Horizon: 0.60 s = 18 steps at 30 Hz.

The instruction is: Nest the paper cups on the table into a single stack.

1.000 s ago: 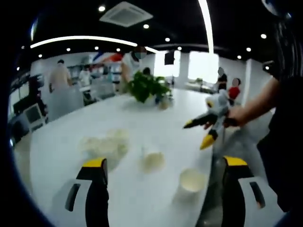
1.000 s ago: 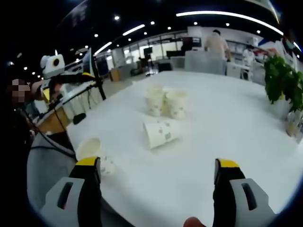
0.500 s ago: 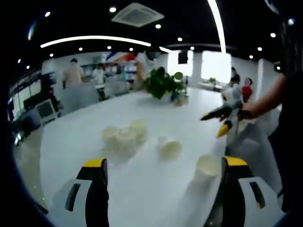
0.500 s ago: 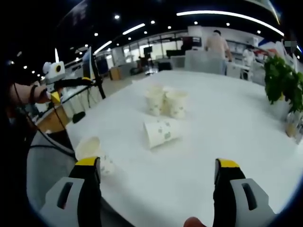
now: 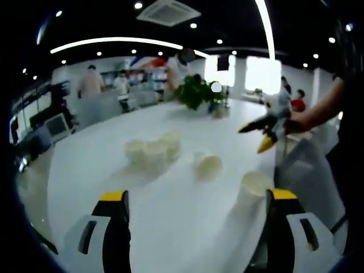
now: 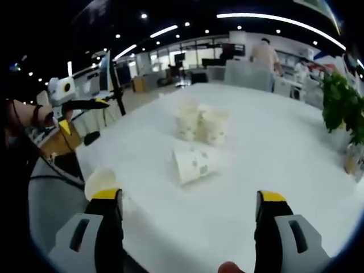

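White paper cups with a green print stand on a white table [image 6: 284,142]. A cluster of upright cups [image 6: 202,124] [image 5: 152,152] sits mid-table. One cup [image 6: 195,164] [image 5: 207,166] lies on its side nearer the edge. Another cup [image 6: 104,183] [image 5: 253,189] stands upright right at the table's edge. My left gripper [image 5: 198,195] is open and empty, short of the cups, and it also hangs off the table's edge at the left [image 6: 82,114]. My right gripper [image 6: 187,198] is open and empty above the near table; its yellow-tipped jaws are also spread at the right [image 5: 253,137].
A potted green plant [image 5: 196,91] [image 6: 344,105] stands at the table's far end. A person's arm [image 5: 321,114] holds the right gripper beyond the table's edge. People and desks are in the background. Cables and a stand [image 6: 114,85] lie off the table's left side.
The left gripper view has swung, so the cups sit further right and higher in it and look nearer. The right gripper view shifted slightly. No cup has moved; both grippers stay open.
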Motion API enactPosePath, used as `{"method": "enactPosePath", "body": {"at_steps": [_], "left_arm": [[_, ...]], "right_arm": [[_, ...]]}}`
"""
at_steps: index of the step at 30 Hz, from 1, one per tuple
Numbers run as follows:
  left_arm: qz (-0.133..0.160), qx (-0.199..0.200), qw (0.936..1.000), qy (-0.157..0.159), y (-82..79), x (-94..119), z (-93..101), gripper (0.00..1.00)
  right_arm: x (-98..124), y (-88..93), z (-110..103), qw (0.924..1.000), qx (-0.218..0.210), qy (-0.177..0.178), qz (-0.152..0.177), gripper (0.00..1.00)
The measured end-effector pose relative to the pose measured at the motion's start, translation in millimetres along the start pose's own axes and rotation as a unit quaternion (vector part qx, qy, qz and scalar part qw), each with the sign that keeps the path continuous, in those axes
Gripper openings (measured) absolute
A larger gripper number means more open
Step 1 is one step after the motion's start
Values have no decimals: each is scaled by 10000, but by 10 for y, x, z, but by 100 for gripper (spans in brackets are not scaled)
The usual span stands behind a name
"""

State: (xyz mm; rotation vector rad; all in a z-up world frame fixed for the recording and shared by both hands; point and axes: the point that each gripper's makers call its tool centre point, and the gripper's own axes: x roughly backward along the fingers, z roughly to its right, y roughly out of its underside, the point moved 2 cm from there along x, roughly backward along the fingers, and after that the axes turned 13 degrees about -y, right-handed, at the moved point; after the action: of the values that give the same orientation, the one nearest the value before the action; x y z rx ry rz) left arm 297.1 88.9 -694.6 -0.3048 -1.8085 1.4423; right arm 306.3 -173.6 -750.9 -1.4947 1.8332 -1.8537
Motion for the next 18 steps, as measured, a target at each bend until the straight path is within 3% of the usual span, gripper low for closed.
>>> {"method": "enactPosePath", "body": {"at_steps": [10,18], "left_arm": [[-21,-15,10000,-47,80,-15,-24,99],[-26,58,10000,-43,146,-46,-60,99]], "right_arm": [[-332,-64,43,9998,37,-79,-190,89],[-479,-43,213,9994,0,106,-342,78]]}}
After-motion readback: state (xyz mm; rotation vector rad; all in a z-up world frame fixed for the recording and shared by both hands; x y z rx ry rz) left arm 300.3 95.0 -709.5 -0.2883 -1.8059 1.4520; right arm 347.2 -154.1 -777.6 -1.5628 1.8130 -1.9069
